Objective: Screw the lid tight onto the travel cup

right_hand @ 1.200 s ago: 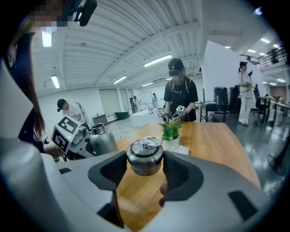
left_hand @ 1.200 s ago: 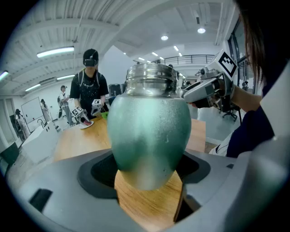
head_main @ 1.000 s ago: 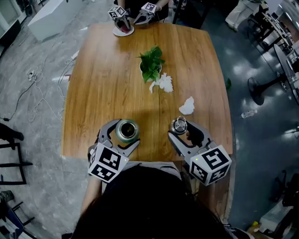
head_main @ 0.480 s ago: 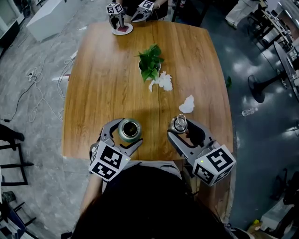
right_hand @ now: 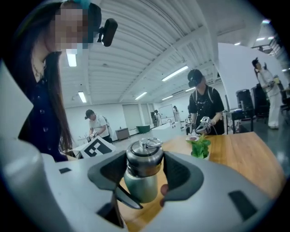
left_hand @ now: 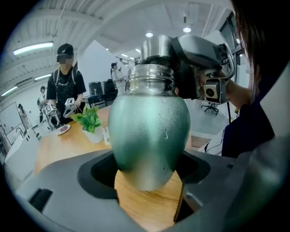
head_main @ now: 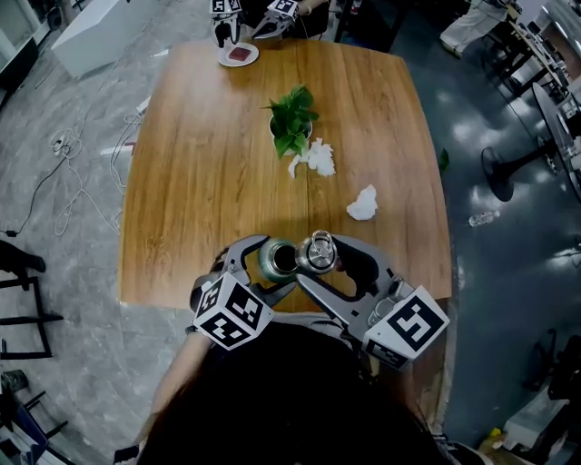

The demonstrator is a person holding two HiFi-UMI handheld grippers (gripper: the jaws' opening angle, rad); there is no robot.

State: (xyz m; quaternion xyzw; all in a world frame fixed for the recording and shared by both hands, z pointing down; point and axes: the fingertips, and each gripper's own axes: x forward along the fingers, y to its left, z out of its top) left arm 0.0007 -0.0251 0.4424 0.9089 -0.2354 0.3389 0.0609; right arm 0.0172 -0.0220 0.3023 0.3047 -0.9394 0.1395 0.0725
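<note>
A green metal travel cup stands near the table's front edge, and my left gripper is shut on its body. In the left gripper view the cup fills the jaws, its threaded neck bare. My right gripper is shut on the steel lid. The lid sits right at the cup's mouth, above the green body. Whether the threads have caught I cannot tell. The lid tops the neck, with the right gripper behind it.
On the wooden table a potted plant stands at mid-table, with crumpled tissues beside it and one more nearer me. At the far edge lies a small plate, another person's grippers above it.
My two grippers have come together: the cup slid right and the lid swung left onto the cup's mouth. The other person's grippers lifted away from the far plate.
</note>
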